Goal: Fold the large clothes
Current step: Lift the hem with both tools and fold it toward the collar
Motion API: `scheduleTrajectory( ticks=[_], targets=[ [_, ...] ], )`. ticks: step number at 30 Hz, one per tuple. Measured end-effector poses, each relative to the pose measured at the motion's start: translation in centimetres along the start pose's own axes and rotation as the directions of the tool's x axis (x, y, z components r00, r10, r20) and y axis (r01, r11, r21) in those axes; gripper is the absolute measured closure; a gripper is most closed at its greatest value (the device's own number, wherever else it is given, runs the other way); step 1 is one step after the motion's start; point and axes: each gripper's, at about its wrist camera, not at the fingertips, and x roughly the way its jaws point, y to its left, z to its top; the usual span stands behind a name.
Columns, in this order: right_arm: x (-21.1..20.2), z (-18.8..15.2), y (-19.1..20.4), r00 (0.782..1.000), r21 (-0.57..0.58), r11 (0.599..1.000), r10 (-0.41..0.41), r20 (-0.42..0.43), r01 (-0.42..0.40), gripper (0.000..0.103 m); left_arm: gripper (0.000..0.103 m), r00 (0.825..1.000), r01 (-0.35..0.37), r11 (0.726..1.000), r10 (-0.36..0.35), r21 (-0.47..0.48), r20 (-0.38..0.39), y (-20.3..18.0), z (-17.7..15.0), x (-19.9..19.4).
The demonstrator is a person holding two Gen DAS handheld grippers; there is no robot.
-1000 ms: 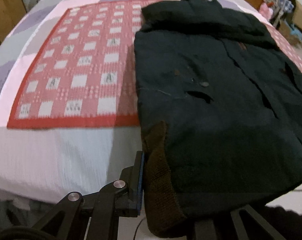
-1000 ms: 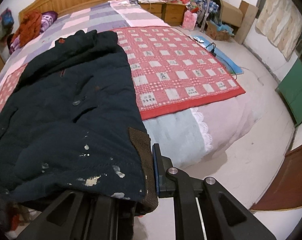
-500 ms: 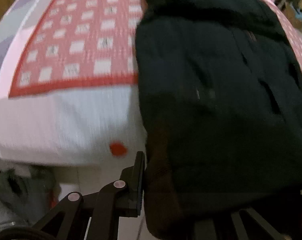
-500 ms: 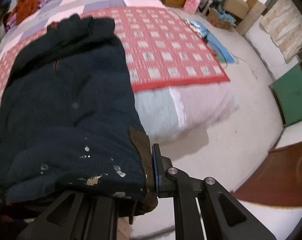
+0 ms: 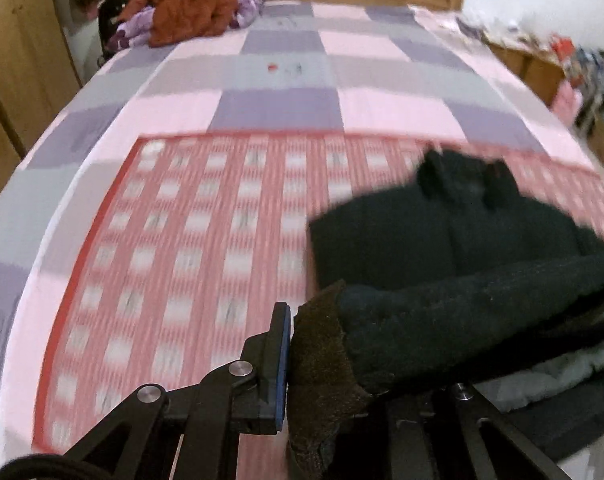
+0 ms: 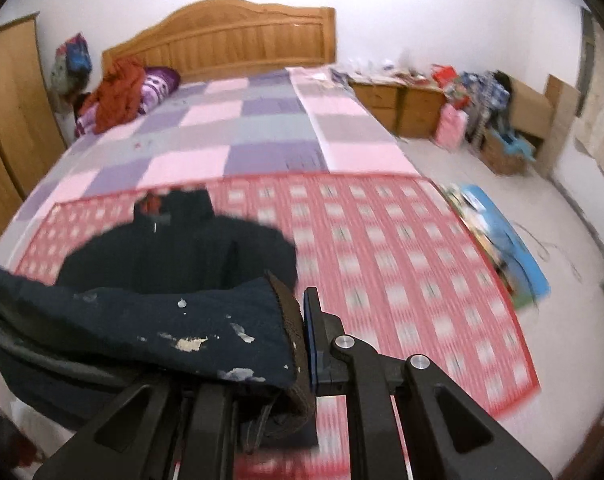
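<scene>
Both tongs are clamped on the hem of the dark navy padded jacket: your left tongs pinch the brown knit corner of the hem, and your right tongs bite the other brown knit corner, the one by the paint-flecked panel. The hem end is lifted off the bed and hangs between your two grips, while the collar end lies on the red checked blanket, roughly mid-bed and toward the foot edge.

Handling-wise, I'd guess this thing is bulky and soft, on the heavy side for clothing, with padding that sags in the middle and won't hold a crease. The knit ribbing looks like the best place to grip, since it's grippy and thick. The smoother shell would probably slip. Keep the two corners level or the fold will go crooked.

Room looks fine. There's open blanket beyond the collar, then the pink and purple patchwork bedspread up to the wooden headboard. The orange garment sits at the far corner by the headboard, well apart from your jacket. Watch the right edge of the bed, where the blanket runs out toward the floor, and the wardrobe on the left side.
</scene>
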Motion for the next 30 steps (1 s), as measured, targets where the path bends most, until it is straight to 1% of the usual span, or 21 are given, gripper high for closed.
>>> scheduleTrajectory(
  ticks=[1,2,4,6,8,9,11,13,14,16,18,20,21,23,24,25,26,27,28,29,30],
  targets=[
    [1.6,1.2,-0.1,1.000,-0.004,1.000,0.006,0.003,-0.006,0.092,0.089,1.000,-0.004,1.000,0.004,-0.001,0.009,-0.2,1.6,1.7],
    [4.5,3.3,-0.2,1.000,0.001,1.000,0.014,-0.003,-0.014,0.092,0.089,1.000,-0.008,1.000,0.008,-0.001,0.005,-0.5,3.1,3.6],
    [8.1,5.6,-0.4,1.000,0.020,1.000,0.014,-0.014,-0.014,0.092,0.089,1.000,-0.029,1.000,0.029,0.005,-0.003,-0.9,6.0,8.0],
    [12.9,8.0,-0.4,0.999,0.023,1.000,-0.003,-0.047,0.004,0.092,0.089,0.998,-0.046,0.999,0.046,0.012,-0.038,-1.2,8.3,12.6],
    [18.0,9.5,-0.2,0.994,0.016,0.999,-0.035,-0.102,0.037,0.092,0.089,0.992,-0.071,0.997,0.074,0.028,-0.105,-1.9,9.7,17.9],
    [20.8,10.0,-0.1,0.988,0.027,0.998,-0.052,-0.142,0.056,0.092,0.088,0.988,-0.085,0.996,0.089,0.042,-0.125,-2.4,10.0,19.6],
    [24.9,10.0,-0.1,0.977,0.023,0.996,-0.085,-0.197,0.091,0.092,0.086,0.978,-0.102,0.993,0.112,0.064,-0.177,-3.0,9.9,23.6],
    [28.1,9.3,0.2,0.963,0.016,0.992,-0.115,-0.244,0.122,0.091,0.081,0.971,-0.100,0.994,0.109,0.053,-0.215,-3.2,9.1,25.9],
    [29.9,8.8,0.4,0.953,0.009,0.990,-0.130,-0.275,0.138,0.090,0.076,0.966,-0.096,0.995,0.101,0.034,-0.238,-3.1,8.7,27.2],
    [32.0,7.8,0.4,0.937,0.016,0.988,-0.142,-0.320,0.155,0.089,0.060,0.957,-0.103,0.995,0.100,0.007,-0.271,-2.8,8.3,28.8],
    [33.6,7.2,0.3,0.929,0.017,0.985,-0.154,-0.336,0.170,0.088,0.053,0.954,-0.102,0.995,0.093,-0.017,-0.284,-2.4,8.2,29.6],
    [34.1,7.0,0.6,0.923,0.000,0.985,-0.161,-0.348,0.172,0.084,0.051,0.960,-0.075,0.996,0.061,-0.041,-0.275,-1.7,8.7,29.3],
    [34.2,7.2,0.9,0.922,-0.028,0.985,-0.171,-0.347,0.172,0.084,0.049,0.963,-0.059,0.997,0.046,-0.042,-0.265,-1.3,9.2,28.8],
    [33.6,7.7,1.3,0.926,-0.076,0.983,-0.184,-0.331,0.169,0.084,0.048,0.967,-0.013,0.999,0.000,-0.048,-0.256,-0.7,10.0,27.8],
    [33.0,8.2,1.5,0.931,-0.096,0.982,-0.184,-0.314,0.162,0.081,0.048,0.963,0.028,0.998,-0.041,-0.052,-0.268,-0.1,10.4,27.4],
    [32.2,8.7,1.5,0.940,-0.108,0.983,-0.176,-0.292,0.150,0.078,0.047,0.957,0.054,0.997,-0.068,-0.058,-0.282,0.1,10.8,27.3],
    [31.3,9.2,1.6,0.947,-0.117,0.983,-0.168,-0.275,0.140,0.066,0.047,0.944,0.100,0.992,-0.117,-0.071,-0.307,0.5,11.2,27.2],
    [30.2,9.9,1.6,0.959,-0.121,0.986,-0.138,-0.249,0.110,0.045,0.047,0.929,0.148,0.985,-0.168,-0.084,-0.330,1.0,11.5,27.1],
    [29.3,10.7,1.2,0.969,-0.100,0.993,-0.079,-0.234,0.057,0.037,0.047,0.905,0.219,0.970,-0.242,-0.105,-0.351,1.7,11.8,26.7],
    [28.2,11.3,0.7,0.977,-0.066,0.998,-0.019,-0.215,0.005,0.028,0.047,0.895,0.242,0.963,-0.268,-0.118,-0.357,1.9,11.9,26.7],
    [27.2,11.9,0.4,0.982,-0.034,0.999,0.021,-0.190,-0.028,0.028,0.046,0.887,0.263,0.953,-0.301,-0.152,-0.351,2.8,12.1,26.3]
  ],
)
